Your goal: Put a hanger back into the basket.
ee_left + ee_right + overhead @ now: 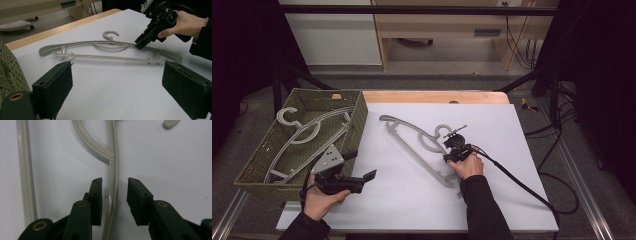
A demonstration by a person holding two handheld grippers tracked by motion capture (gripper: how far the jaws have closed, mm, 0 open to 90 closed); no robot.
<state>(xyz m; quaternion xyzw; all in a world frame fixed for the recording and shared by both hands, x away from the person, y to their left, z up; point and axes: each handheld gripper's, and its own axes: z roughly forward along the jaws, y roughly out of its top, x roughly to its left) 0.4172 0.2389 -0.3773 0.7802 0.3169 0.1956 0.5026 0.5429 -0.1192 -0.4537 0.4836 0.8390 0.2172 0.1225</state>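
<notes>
A grey plastic hanger [422,157] lies flat on the white sheet, its hook toward the far right. My right gripper [452,142] points down at the hanger just below the hook. In the right gripper view the hanger's thin upper rail [113,170] runs between the jaws of the right gripper [114,182], which stand open with a gap beside the rail. The left gripper view shows the right gripper [138,46] with its tips at the hanger [110,58]. My left gripper [360,165] hovers beside the basket, wide open with nothing between its jaws [117,75].
A green woven basket [357,120] at the left holds grey hangers [307,132], and its wall [10,72] is close to my left gripper. A cable [517,182] trails right from my right gripper. A wooden strip [437,96] borders the sheet's far edge.
</notes>
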